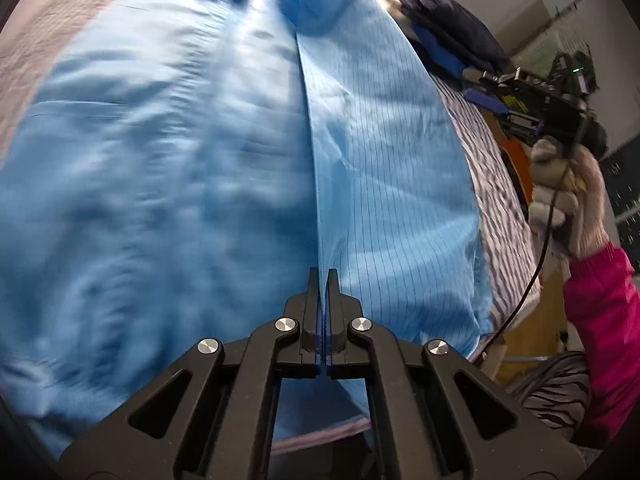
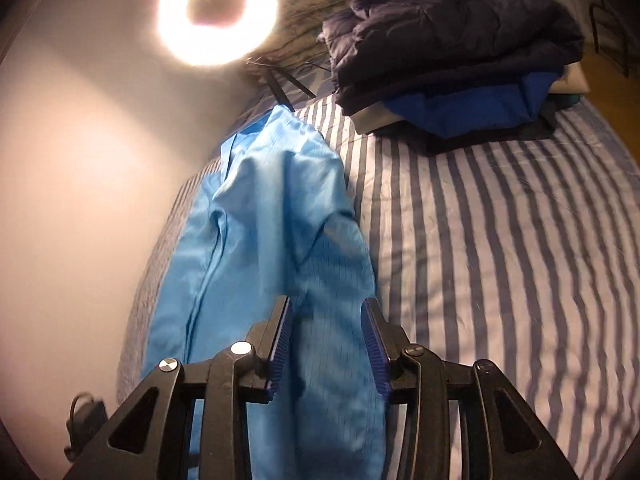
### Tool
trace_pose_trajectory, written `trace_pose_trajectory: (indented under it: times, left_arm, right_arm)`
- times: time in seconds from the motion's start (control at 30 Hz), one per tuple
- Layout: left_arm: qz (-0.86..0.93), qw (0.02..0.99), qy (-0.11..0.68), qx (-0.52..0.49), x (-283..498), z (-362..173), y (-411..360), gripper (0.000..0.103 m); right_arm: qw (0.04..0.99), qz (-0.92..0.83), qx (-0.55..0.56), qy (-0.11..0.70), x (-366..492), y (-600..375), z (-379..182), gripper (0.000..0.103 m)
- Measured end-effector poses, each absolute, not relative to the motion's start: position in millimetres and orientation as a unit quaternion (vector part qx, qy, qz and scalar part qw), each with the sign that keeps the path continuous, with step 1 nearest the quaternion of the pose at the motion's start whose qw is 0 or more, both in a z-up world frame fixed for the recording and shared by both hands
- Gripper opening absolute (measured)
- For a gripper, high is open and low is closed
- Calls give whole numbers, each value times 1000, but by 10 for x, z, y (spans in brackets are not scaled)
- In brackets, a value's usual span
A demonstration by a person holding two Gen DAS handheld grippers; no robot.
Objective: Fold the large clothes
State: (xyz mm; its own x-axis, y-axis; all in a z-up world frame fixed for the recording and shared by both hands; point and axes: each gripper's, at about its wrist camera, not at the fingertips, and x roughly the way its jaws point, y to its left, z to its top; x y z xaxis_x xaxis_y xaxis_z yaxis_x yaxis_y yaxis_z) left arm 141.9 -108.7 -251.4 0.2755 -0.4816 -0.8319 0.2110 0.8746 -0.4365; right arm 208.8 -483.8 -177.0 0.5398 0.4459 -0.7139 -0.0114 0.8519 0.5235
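On striped bedsheet [image 2: 500, 240], blue garment [image 2: 256, 220]

Motion blur smears the light blue garment [image 1: 160, 184] left of its centre seam [image 1: 308, 160]; its lower hem is hidden behind the left gripper [image 1: 322, 276].

Left gripper [image 1: 322, 280] shut on fold of light blue garment [image 1: 180, 160] filling frame centre; striped bed [image 1: 492, 200] at right; gloved hand [image 1: 568, 200] holds right gripper [image 1: 486, 88] at right edge.
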Motion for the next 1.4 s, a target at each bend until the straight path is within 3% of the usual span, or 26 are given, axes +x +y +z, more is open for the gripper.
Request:
trace_pose_trajectory:
  times: [0.13,0.2,0.27,0.33,0.5,0.73,0.9,1.03,1.13,1.2,1.4]
  left_arm:
    - [-200,788,568,-124,1388,-2538,-917,0]
    - [-195,791,568,-116,1398,-2544,-935,0]
    - [-195,793,567,-111,1395,-2541,-954,0]
    - [-199,791,569,-106,1400,-2534,-987,0]
    - [-200,794,566,-100,1437,-2504,-997,0]
    - [-211,797,557,-99,1476,-2481,-1021,0]
    - [-213,796,559,-95,1467,-2488,-995,0]
    - [-210,799,556,-88,1464,-2469,-984,0]
    - [-209,799,557,-86,1463,-2478,-975,0]
    - [-209,798,559,-84,1463,-2490,-983,0]
    - [-210,798,560,-75,1440,-2482,-1052,0]
  right_arm:
    - [829,150,262,471,2458,-4841,-1909,39]
    - [827,148,252,480,2637,-4784,-1994,42]
    - [833,129,229,487,2800,-4714,-2072,53]
    - [836,123,216,488,2943,-4654,-2132,54]
    - [835,100,222,493,3094,-4607,-2186,52]
    - [791,151,322,497,2994,-4754,-2089,45]
    - [749,146,380,522,3148,-4744,-2438,45]
    - [738,141,445,487,3206,-4910,-2563,41]
    - [798,131,386,445,3186,-4999,-2213,42]
    - [820,111,335,451,3217,-5008,-2091,48]
    - [786,116,353,494,3451,-4947,-2449,47]
